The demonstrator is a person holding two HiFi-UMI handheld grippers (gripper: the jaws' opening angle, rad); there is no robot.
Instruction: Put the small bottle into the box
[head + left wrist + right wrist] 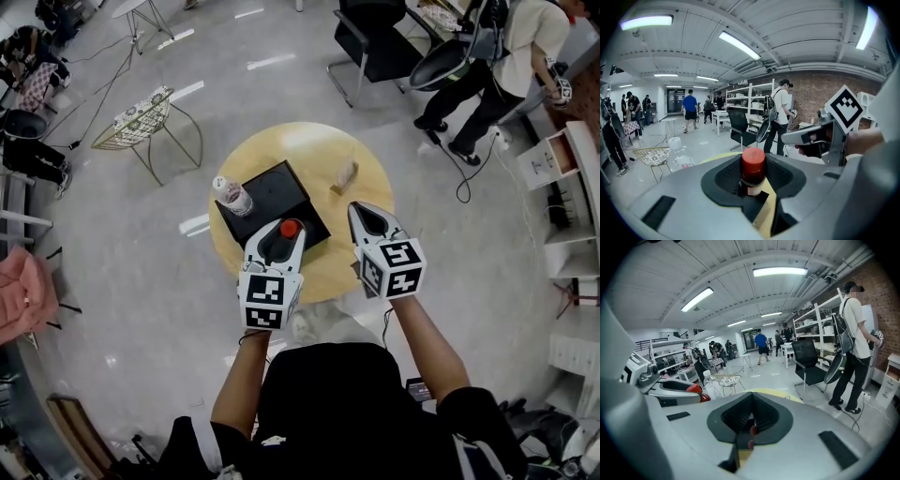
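The bottle (753, 168), a small one with a red cap, was not yet in the box (272, 187). It stood upright between the jaws of the left gripper (283, 232), which were closed on it below the cap and held it off the table (319, 150). In the head view it hung over the box's near corner, towards the table's near edge.

The right gripper (366, 214) hovered beside it, above the near right part of the table. Its jaws were together with nothing between them, and it seemed to have no part in this step.

The box lay left of the table's middle as a flat black square. Whether it was open on top could not be made out. A water bottle (232, 197) stood touching or just beside its left edge, well clear of the held bottle.

So, by my reading, the pick-up was done and the carry nearly so. What was left was to bring the bottle over the box, lower it in, and open the jaws.
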